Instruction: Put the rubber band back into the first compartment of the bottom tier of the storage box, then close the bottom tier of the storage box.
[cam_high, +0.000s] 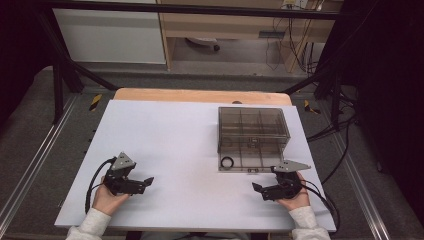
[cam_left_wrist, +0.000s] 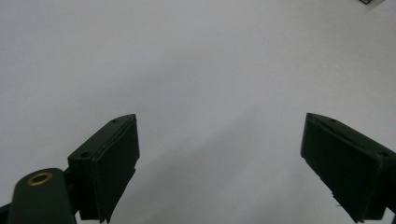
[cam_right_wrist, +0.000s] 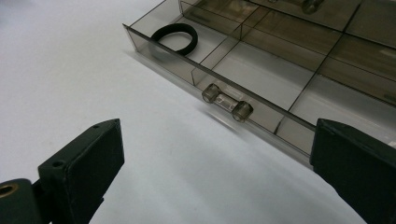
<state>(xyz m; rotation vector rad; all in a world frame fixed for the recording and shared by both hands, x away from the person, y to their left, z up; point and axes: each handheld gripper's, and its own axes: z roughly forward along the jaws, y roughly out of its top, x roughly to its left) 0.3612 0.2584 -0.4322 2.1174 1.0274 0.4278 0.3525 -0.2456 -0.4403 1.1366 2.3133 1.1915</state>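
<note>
On the white worktop (cam_high: 180, 150), the left gripper (cam_high: 142, 184) rests in the person's left hand (cam_high: 107, 199) with its jaws spread wide over bare surface, gripping nothing. The right gripper (cam_high: 260, 189) also has its jaws wide and empty; just ahead of them lies the pulled-out drawer (cam_right_wrist: 261, 79) of a smoky clear organizer box (cam_high: 253, 130), its small handle (cam_right_wrist: 227, 102) between the jaws' line of sight. A black ring (cam_right_wrist: 174, 37) lies in the drawer's corner compartment, ahead and left of those jaws.

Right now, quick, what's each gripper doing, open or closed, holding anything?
Left gripper: open, holding nothing, above the white table.
Right gripper: open, holding nothing, near the open drawer.
</note>
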